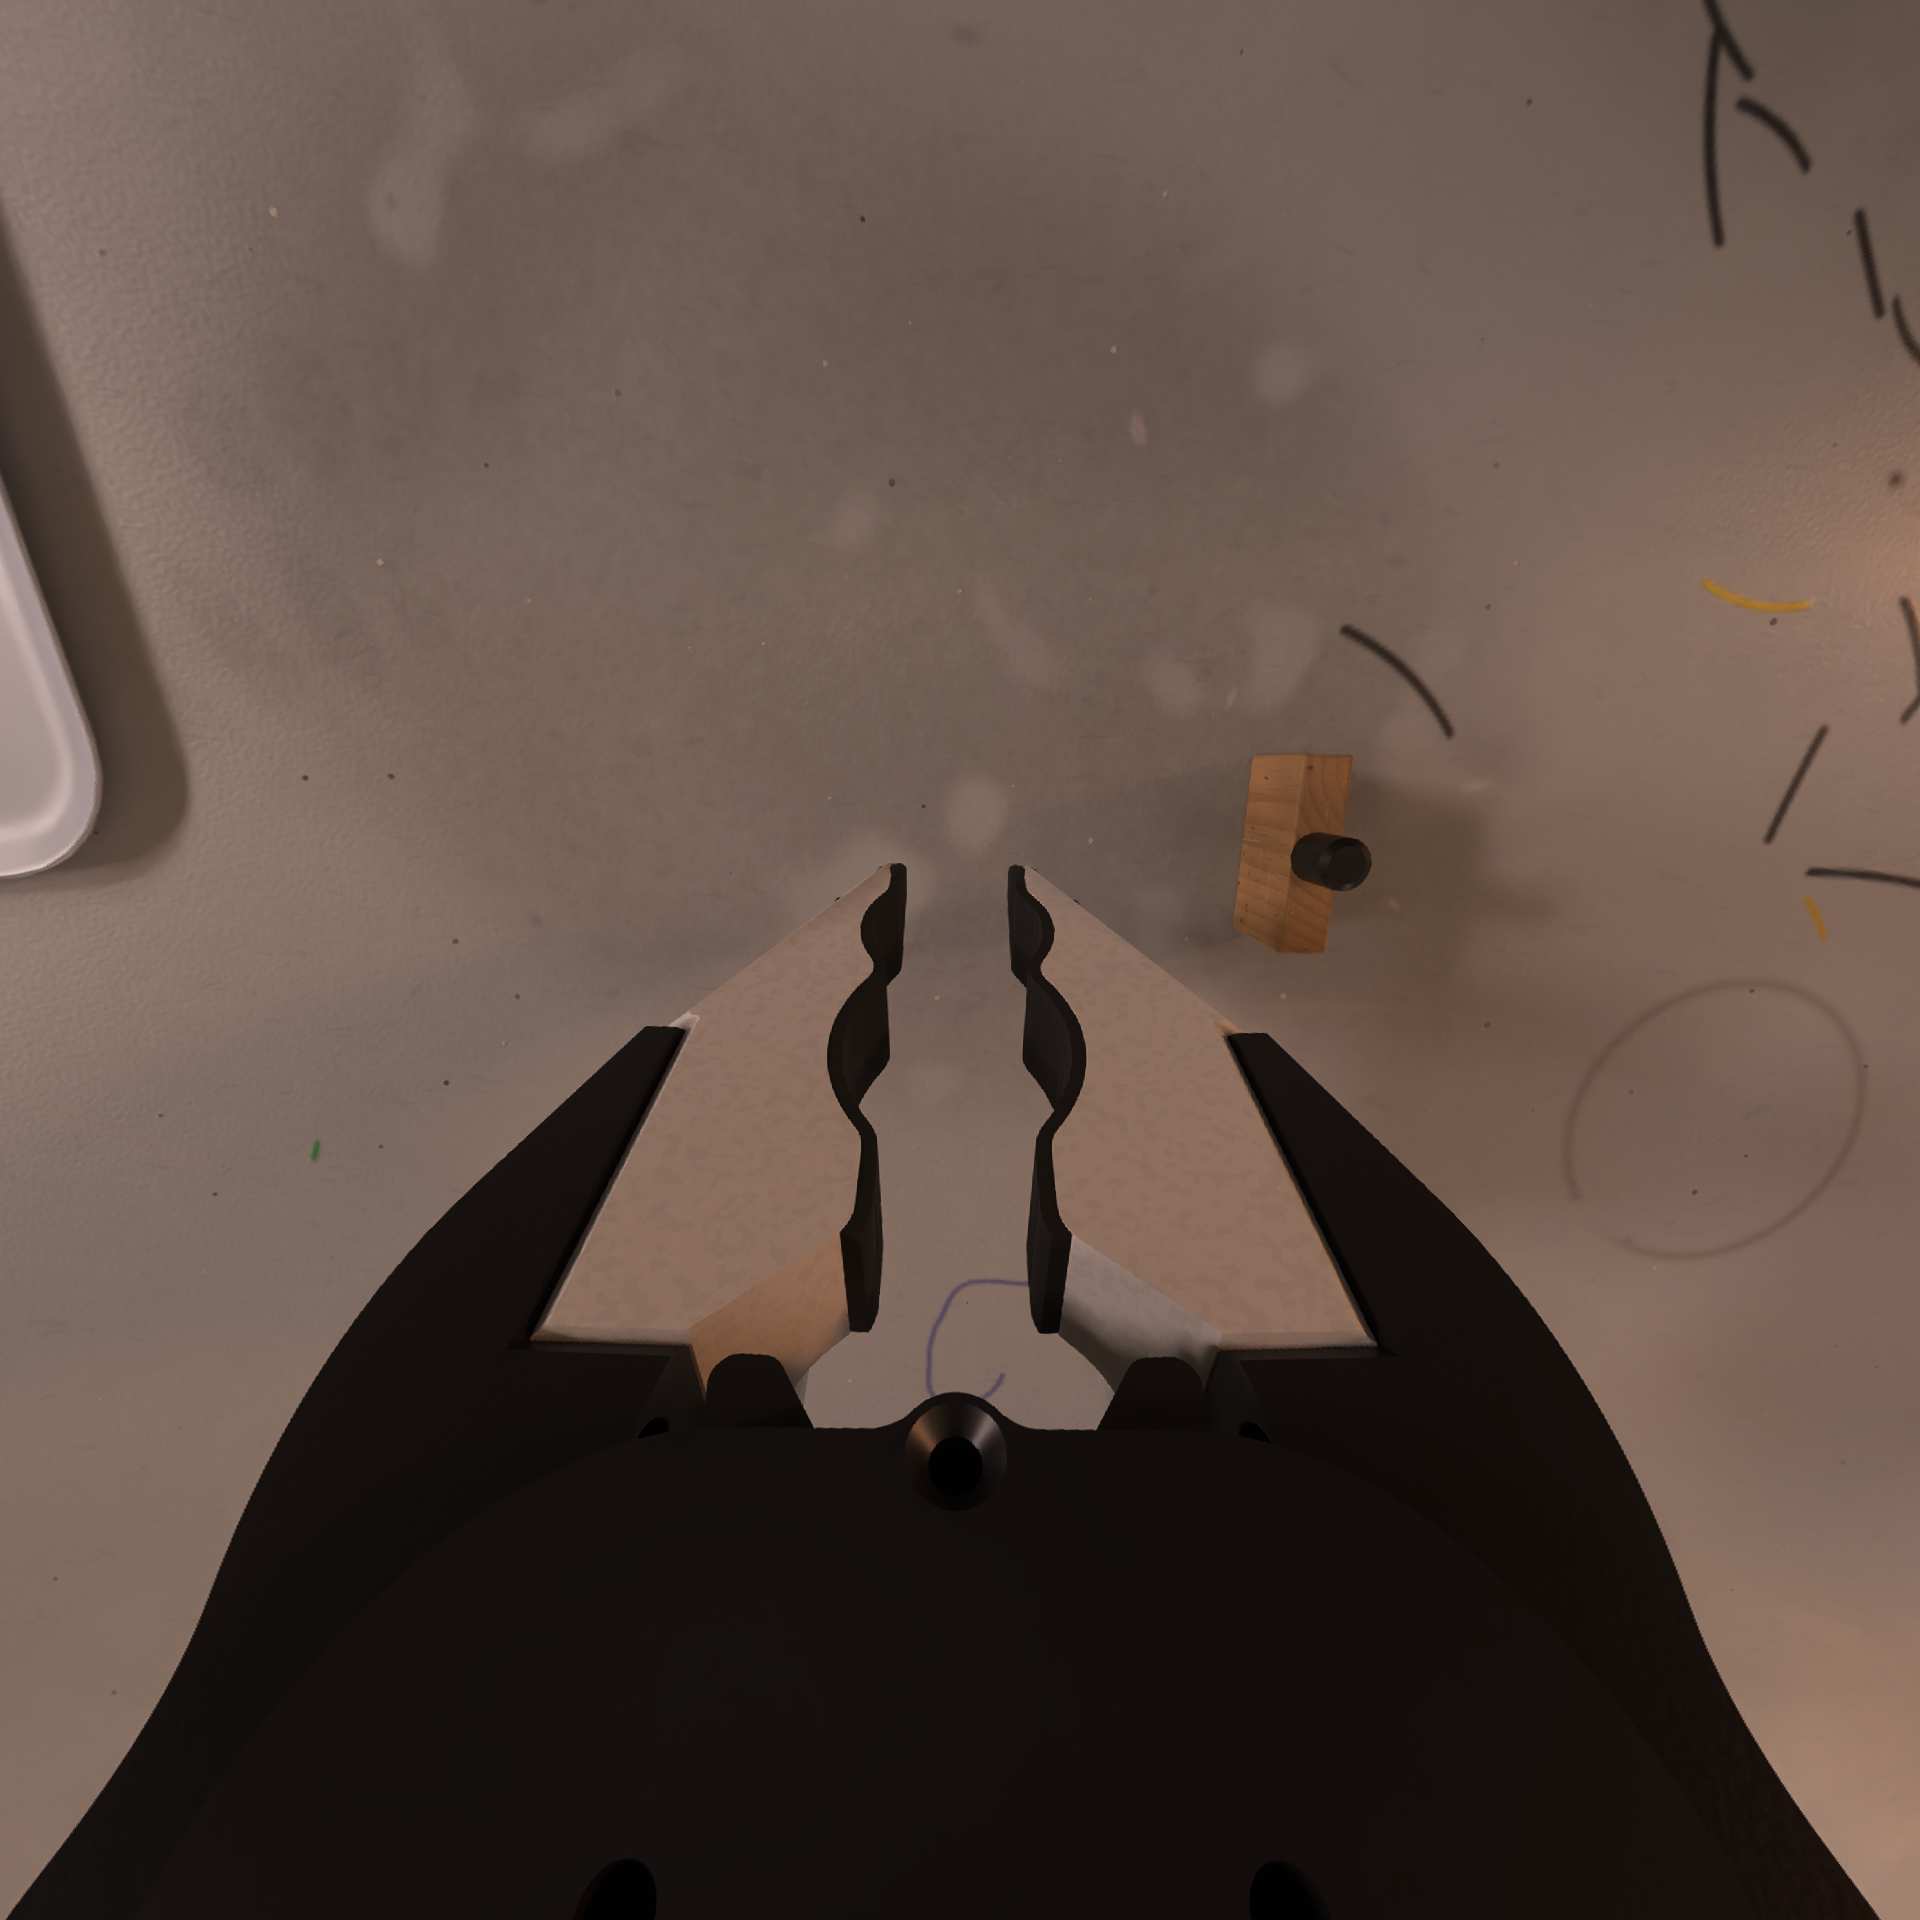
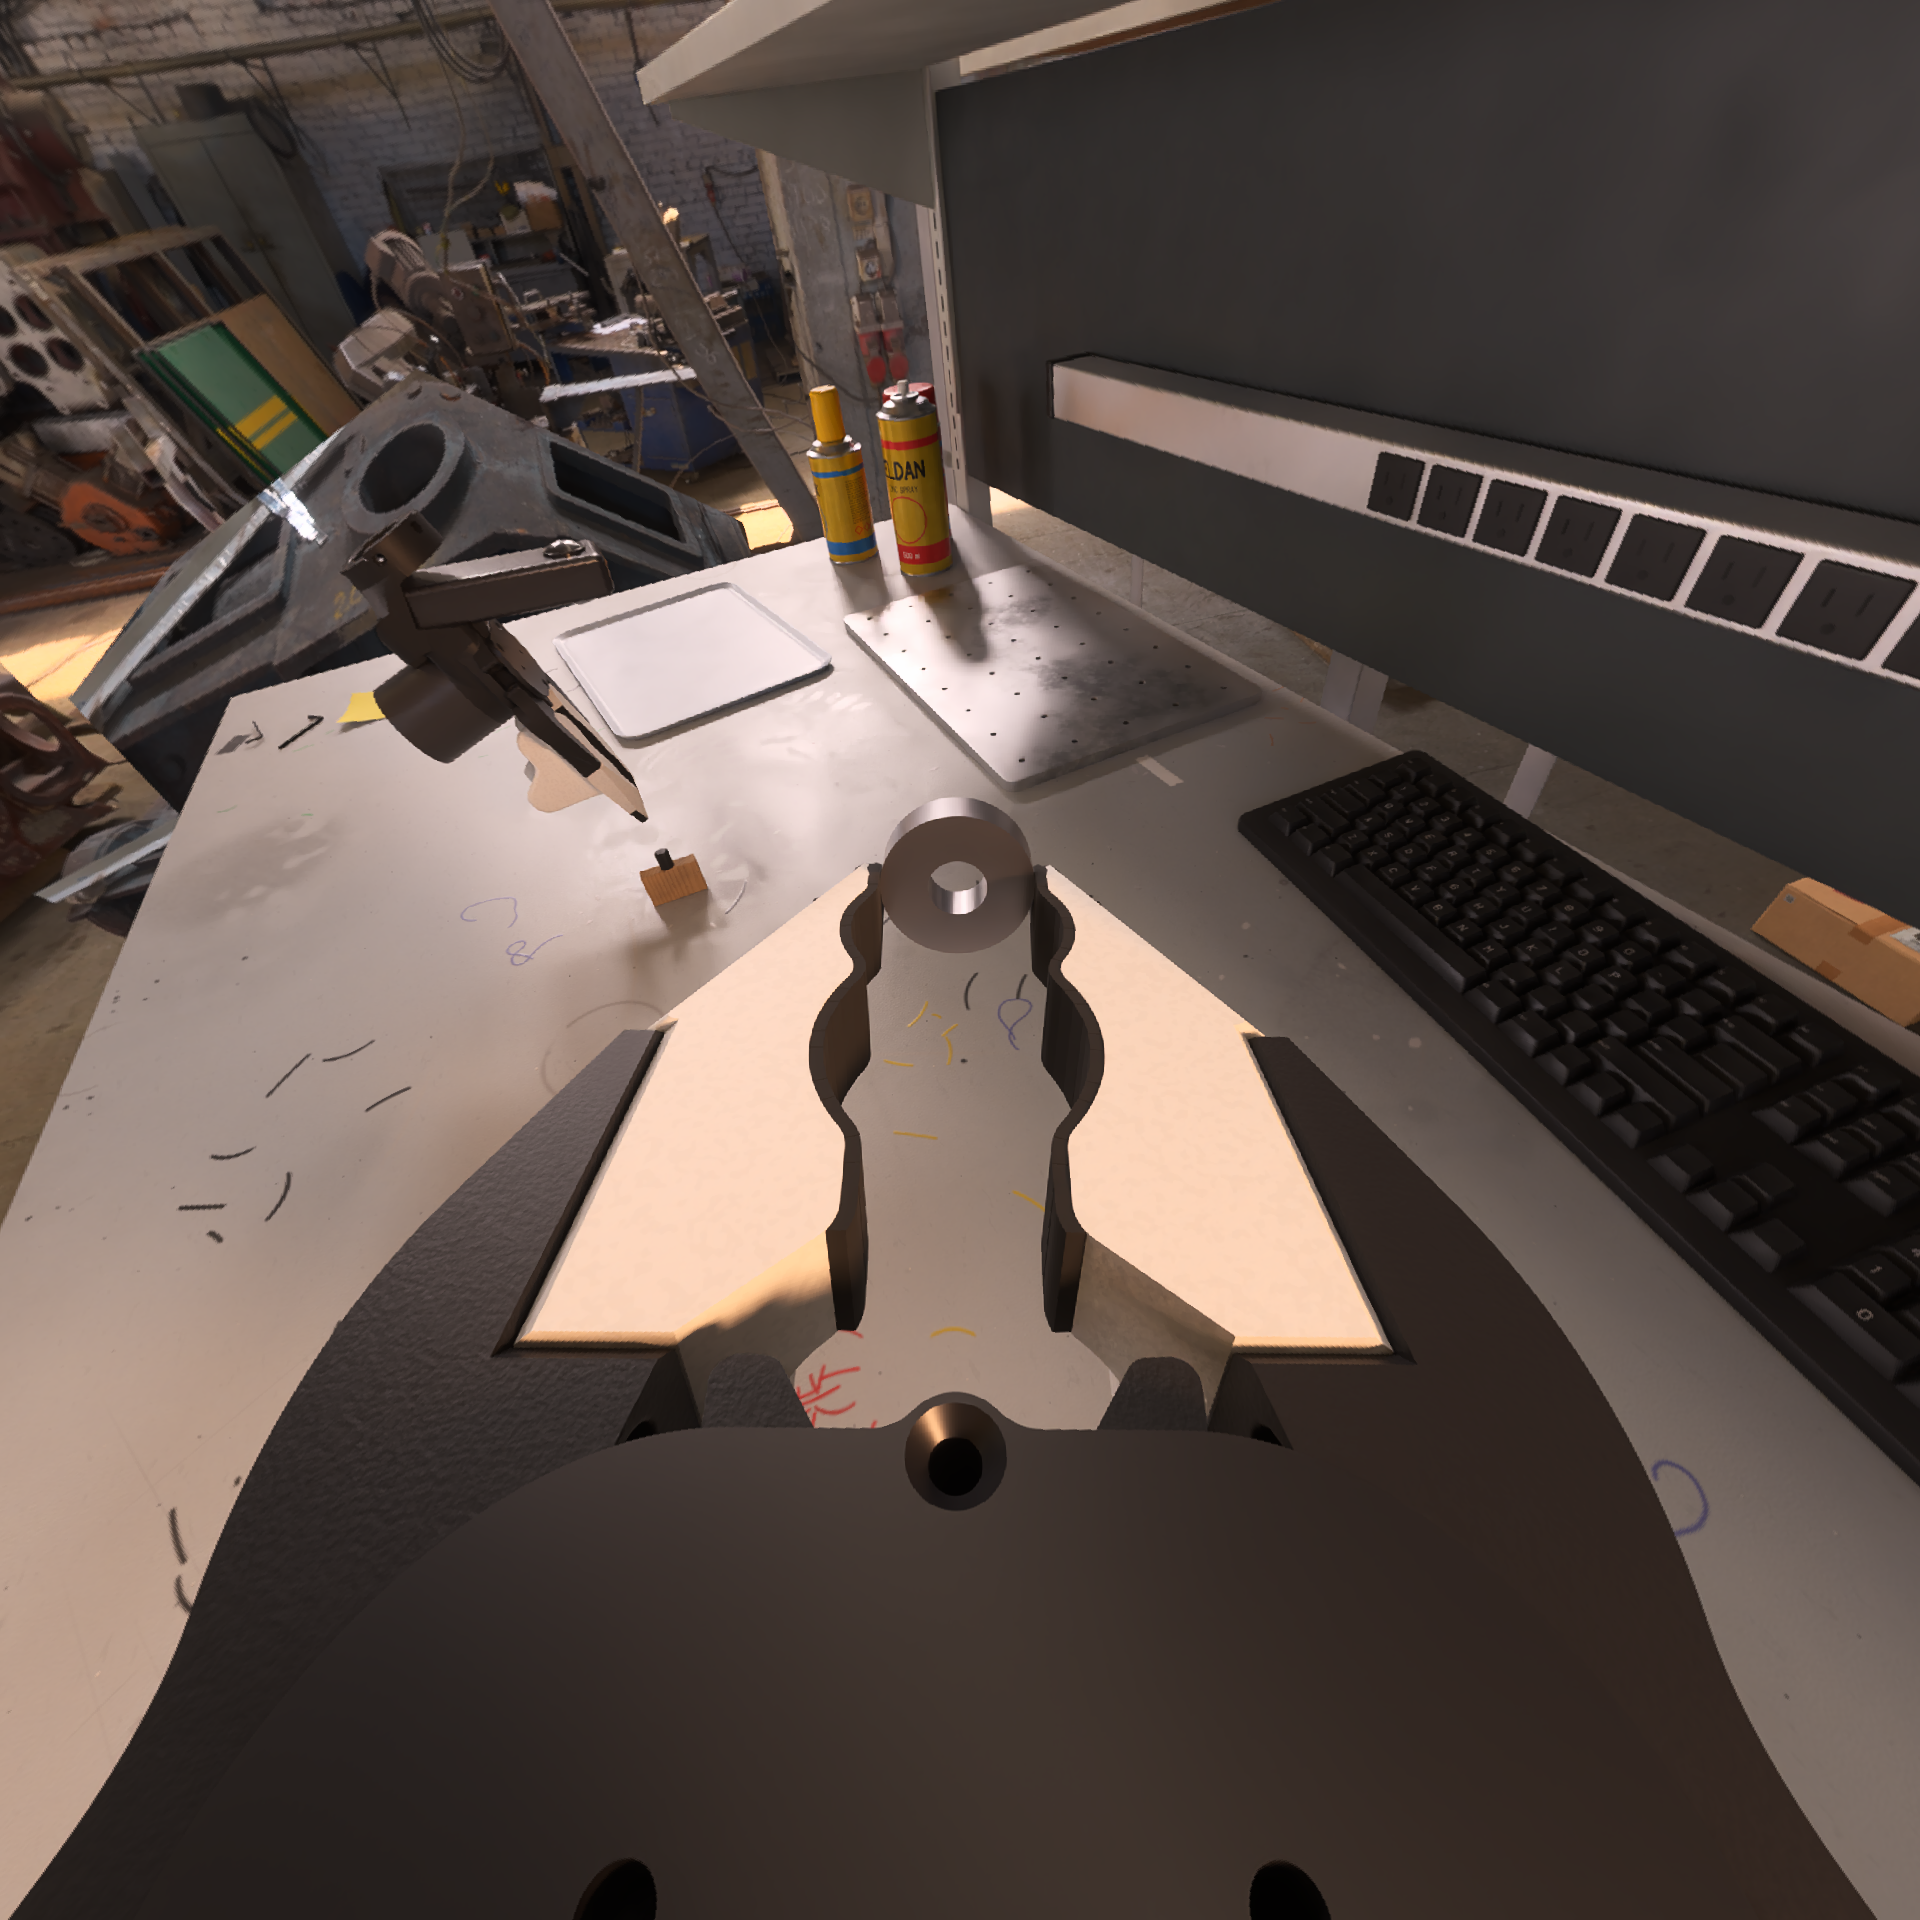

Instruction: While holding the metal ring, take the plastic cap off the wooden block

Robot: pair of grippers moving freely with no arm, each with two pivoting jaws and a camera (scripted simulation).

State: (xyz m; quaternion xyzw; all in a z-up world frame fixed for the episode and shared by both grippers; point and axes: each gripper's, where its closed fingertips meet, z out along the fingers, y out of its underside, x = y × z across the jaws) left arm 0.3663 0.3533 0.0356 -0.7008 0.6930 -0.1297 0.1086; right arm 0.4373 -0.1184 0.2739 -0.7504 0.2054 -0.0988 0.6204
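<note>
Grip on the thick silver metal ring (image 2: 956, 878) looks solid: the right hand-held gripper (image 2: 956, 883) has it pinched between its fingertips, hole facing the camera, lifted clear of the pale scribbled worktop (image 2: 416, 1039).

The left hand-held gripper (image 1: 956, 873) is empty, its jaws parted with a narrow gap, pointing down at the worktop (image 1: 727, 468). From the right wrist view you can see that left hand-held gripper (image 2: 623, 800) hanging in the air, tilted, its tips just above and a bit to the left of the small light wooden block (image 2: 675, 883).

That wooden block (image 1: 1288, 852) sits on the worktop just to the right of the left gripper's tips, not touching them. The little black plastic cap (image 1: 1332, 860) is still on it, sticking out of the block's top face. Same cap (image 2: 663, 858) shows upright in the right wrist view.

Other stuff around: a flat white tray (image 2: 691, 657) at the far side, a grey perforated metal plate (image 2: 1049, 675) to its right, two yellow-and-red spray cans (image 2: 883, 478) behind those, a black keyboard (image 2: 1610, 1039) on the right, and a small cardboard box (image 2: 1839, 940) past it. The tray's corner (image 1: 42, 727) also peeks in at the left edge of the left wrist view.
</note>
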